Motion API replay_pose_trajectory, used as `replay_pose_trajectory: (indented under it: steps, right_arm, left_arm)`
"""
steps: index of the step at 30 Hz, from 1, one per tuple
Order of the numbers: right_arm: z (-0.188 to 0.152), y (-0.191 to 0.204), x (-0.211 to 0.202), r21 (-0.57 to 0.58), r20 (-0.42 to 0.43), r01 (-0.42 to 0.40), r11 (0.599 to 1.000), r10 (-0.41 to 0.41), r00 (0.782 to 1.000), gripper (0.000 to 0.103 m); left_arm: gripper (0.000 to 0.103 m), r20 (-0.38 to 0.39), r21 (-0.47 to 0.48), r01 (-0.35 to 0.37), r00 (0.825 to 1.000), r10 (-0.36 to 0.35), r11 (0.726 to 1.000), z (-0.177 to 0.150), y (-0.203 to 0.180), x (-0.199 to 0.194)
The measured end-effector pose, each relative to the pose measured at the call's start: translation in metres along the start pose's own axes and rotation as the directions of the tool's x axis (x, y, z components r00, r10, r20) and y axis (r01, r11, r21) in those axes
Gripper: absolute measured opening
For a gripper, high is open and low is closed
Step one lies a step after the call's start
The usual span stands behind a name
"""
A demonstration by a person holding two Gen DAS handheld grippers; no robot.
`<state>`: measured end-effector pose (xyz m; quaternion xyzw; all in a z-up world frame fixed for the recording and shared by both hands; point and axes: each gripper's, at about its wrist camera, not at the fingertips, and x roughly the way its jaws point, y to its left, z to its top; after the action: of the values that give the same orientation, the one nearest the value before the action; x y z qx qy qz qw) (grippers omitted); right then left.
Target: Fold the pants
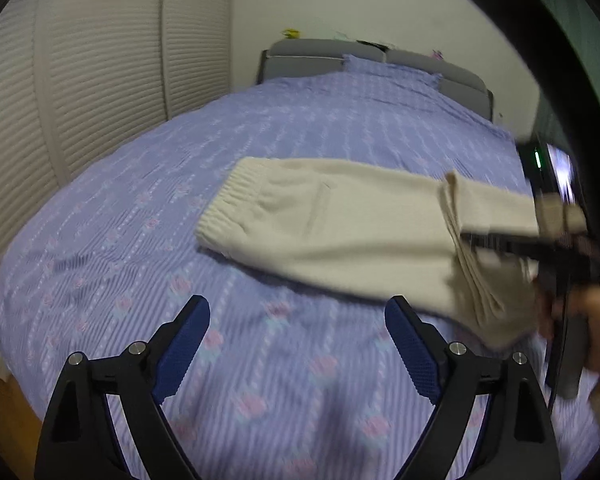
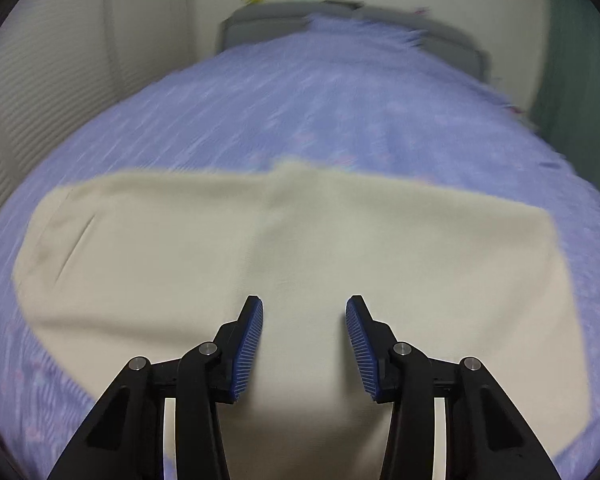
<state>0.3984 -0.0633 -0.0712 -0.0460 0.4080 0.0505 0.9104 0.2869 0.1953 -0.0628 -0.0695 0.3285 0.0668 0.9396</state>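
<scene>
The bed [image 1: 260,152], covered in a lilac striped spread with pink flowers, fills both views, but only the left wrist view shows sharply its grey headboard [image 1: 324,54] and the ribbed closet doors [image 1: 100,80] alongside. The cream pants [image 1: 340,232] lie flat across the bed, their elastic waistband [image 1: 224,204] clear in the left view with the far end folded over in layers, while the blurred right view shows only 1 broad cream sheet. The left gripper [image 1: 298,320] is spread wide over bare bedspread, and the right gripper [image 2: 304,320] hangs part-open above the pants with nothing between its 2 blue pads [image 2: 250,348].
</scene>
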Motion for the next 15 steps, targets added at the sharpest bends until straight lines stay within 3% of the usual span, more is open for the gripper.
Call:
replay_pose_trajectory:
  steps: [1,4,6,7,9,12,15]
  right_arm:
    - [-0.003,0.007,0.005,-0.009,-0.017,-0.043,0.999,0.043,0.999,0.046]
    - [-0.009,0.017,0.007,-0.025,-0.005,-0.033,0.999,0.033,0.999,0.049]
    - [-0.01,0.019,-0.003,-0.012,0.016,-0.098,0.995,0.098,0.995,0.049]
    - [-0.01,0.017,-0.012,0.004,0.038,-0.174,0.985,0.174,0.984,0.049]
    - [-0.004,0.014,-0.029,0.033,0.096,-0.244,0.969,0.24,0.966,0.049]
    - [0.005,0.012,-0.043,0.082,0.163,-0.21,0.974,0.195,0.967,0.049]
    - [0.021,0.003,-0.047,0.115,0.218,-0.039,0.993,0.013,0.976,0.049]
  left_arm:
    - [0.093,0.002,-0.033,0.013,1.0,-0.013,0.999,0.003,0.007,0.006]
    - [0.094,-0.016,-0.18,0.081,0.996,-0.086,0.98,0.012,0.038,0.032]
    - [0.094,-0.012,-0.273,0.121,0.991,-0.13,0.954,0.013,0.054,0.044]
    - [0.095,-0.006,-0.32,0.143,0.988,-0.153,0.937,0.013,0.063,0.052]
    - [0.095,-0.005,-0.391,0.167,0.983,-0.184,0.905,0.014,0.076,0.064]
    - [0.097,0.007,-0.442,0.212,0.972,-0.233,0.872,0.015,0.085,0.084]
    - [0.097,-0.004,-0.497,0.219,0.967,-0.255,0.84,0.014,0.09,0.105]
